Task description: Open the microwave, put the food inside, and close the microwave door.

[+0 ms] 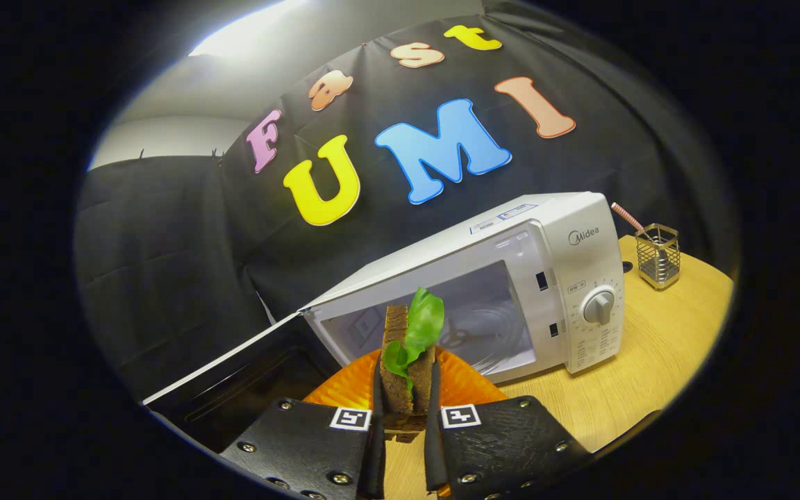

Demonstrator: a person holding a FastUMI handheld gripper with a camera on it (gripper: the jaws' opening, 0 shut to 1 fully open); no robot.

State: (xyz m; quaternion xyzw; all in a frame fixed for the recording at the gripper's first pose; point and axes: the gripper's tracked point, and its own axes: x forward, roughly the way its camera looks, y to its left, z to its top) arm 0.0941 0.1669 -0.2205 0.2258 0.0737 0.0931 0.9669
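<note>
I am holding the gripper (405,410) clamped on the sandwich (403,361) — both fingers are pressing against its brown bread slices, one on each side, and the sandwich is standing on edge between them with a green lettuce leaf (419,326) sticking up out of the top. Just under and behind the sandwich I am seeing an orange plate (469,382) with a ribbed rim, lying on the wooden table (650,375); whether the sandwich is lifted off the plate or touching it, I cannot tell. Beyond the plate the white microwave (580,278) is standing with its cavity facing me and its door (233,378) swung wide open to the left — the glass turntable is showing inside. To the right of the microwave, near the table's far edge, a wire mesh holder (658,255) is standing with a striped straw (628,217) leaning out of it.
</note>
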